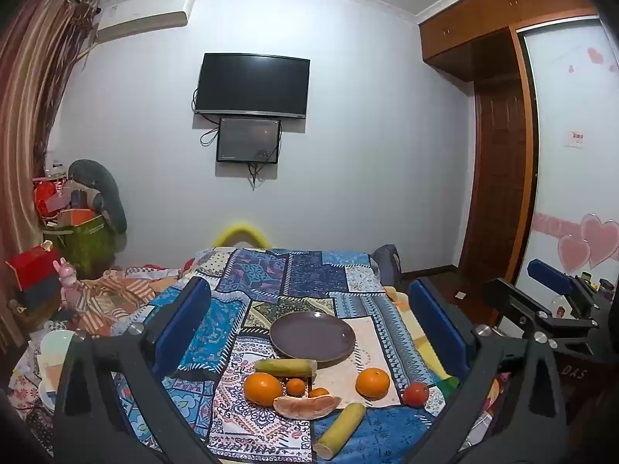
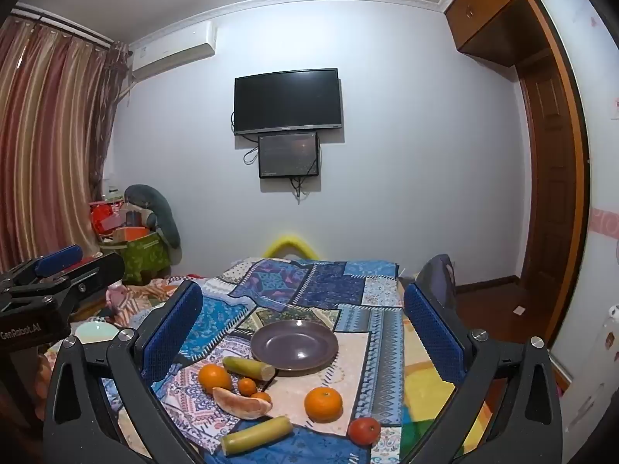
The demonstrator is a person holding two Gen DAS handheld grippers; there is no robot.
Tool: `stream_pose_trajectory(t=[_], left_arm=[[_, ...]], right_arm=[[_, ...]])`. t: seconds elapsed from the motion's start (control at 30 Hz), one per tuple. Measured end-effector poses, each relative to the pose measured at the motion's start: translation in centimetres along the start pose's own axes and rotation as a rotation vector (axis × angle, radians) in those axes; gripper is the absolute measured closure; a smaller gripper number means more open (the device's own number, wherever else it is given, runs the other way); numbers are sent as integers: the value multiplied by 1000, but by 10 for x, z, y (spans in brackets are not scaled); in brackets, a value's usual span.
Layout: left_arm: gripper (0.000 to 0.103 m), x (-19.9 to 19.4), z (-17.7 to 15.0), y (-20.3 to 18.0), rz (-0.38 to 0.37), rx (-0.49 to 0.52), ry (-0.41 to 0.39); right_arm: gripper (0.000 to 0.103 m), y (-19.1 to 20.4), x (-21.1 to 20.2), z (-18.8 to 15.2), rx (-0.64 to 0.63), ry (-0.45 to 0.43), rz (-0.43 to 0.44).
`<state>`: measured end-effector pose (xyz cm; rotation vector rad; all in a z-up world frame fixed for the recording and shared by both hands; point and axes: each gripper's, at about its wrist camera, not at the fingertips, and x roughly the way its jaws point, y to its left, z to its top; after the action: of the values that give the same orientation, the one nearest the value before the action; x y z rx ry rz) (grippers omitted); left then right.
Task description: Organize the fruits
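Nothing on the plate [image 2: 294, 344] yet, so you're right at the start: the purple dish sits bare on the patchwork quilt [image 2: 329, 282], and every piece of fruit lies loose on the cloth in front of it.

Both tools hang above the near edge of the bed. Your left gripper [image 1: 309, 328] has its jaws spread wide and gripping nothing, and your right gripper [image 2: 301, 332] is the same, wide apart and empty, framing the plate between the blue pads.

Here's the spread. A big orange [image 2: 214, 378] lies left of centre, with a small mandarin [image 2: 247, 386] just beside it and another small one [image 2: 261, 396] tucked against the peeled grapefruit segment [image 2: 241, 404]. A second large orange [image 2: 323, 404] sits apart to the right, and a reddish tomato-like fruit [image 2: 363, 430] lies further right and nearest you.

Now the long ones. The far yellow-green stalk [image 2: 247, 367], possibly cut sugarcane or a banana piece, lies touching the plate's near rim, its long axis running left to right with the cut end pointing right and slightly toward you. The near stalk [image 2: 257, 435] lies well in front, its axis slanting from near-left up to far-right.

By my reading, all eight pieces are left to move. For the stalks, close across the short width, not along the length.
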<state>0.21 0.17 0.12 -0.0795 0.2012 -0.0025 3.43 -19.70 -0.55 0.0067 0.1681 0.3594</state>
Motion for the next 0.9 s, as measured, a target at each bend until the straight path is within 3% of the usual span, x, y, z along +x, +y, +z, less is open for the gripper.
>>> stream_pose_trajectory(t=[0.2, 0.9], left_arm=[[0, -3, -1, -1, 7, 32, -33], [0, -2, -3, -13, -9, 65, -32]], right_arm=[[0, 0, -2, 0, 4, -6, 2], [0, -5, -5, 3, 24, -7, -1]])
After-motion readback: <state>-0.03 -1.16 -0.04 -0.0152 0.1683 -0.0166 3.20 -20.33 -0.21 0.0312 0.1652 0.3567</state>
